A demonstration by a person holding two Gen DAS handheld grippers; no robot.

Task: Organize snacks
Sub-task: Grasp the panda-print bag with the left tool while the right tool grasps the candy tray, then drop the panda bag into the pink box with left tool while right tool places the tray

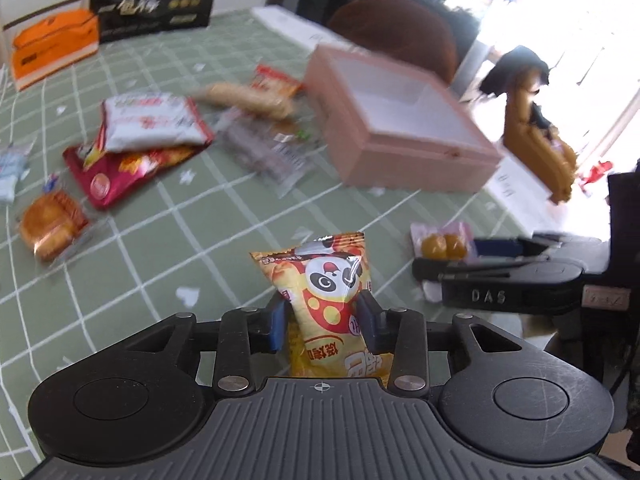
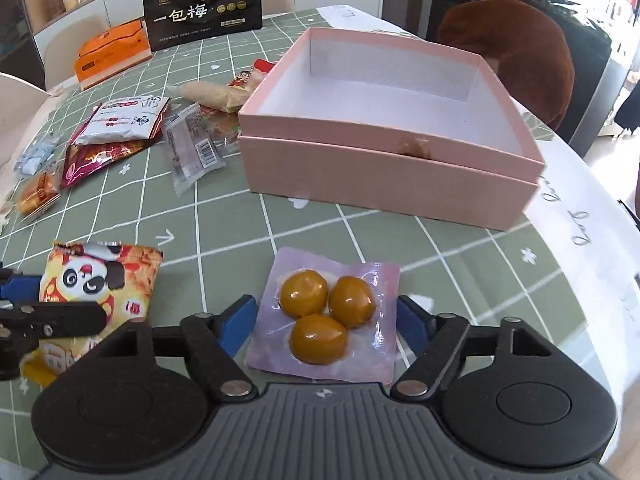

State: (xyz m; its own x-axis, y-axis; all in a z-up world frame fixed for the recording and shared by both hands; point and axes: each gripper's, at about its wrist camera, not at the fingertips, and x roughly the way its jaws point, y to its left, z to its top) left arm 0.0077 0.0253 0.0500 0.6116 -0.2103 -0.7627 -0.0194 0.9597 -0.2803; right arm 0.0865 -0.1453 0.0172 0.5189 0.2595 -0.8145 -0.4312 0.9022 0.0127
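Observation:
My left gripper point(image 1: 323, 320) is shut on a yellow panda snack bag point(image 1: 324, 284), held upright above the green checked tablecloth; the bag also shows at the left of the right wrist view point(image 2: 100, 280). My right gripper point(image 2: 326, 322) is open around a pink pouch with three brown egg yolks point(image 2: 326, 316), which lies flat on the table between the fingers without being pinched; the pouch also shows in the left wrist view point(image 1: 442, 244). The open pink box point(image 2: 384, 176) stands empty just beyond; it also shows in the left wrist view point(image 1: 400, 152).
More snacks lie left of the box: a white and red packet point(image 2: 128, 120), a dark red bag point(image 2: 96, 160), a clear wrapped bar point(image 2: 192, 148), a gold cake point(image 2: 38, 196). An orange box point(image 2: 112, 54) and black bag point(image 2: 202, 4) stand at the back. A brown chair point(image 2: 516, 48) is behind the table.

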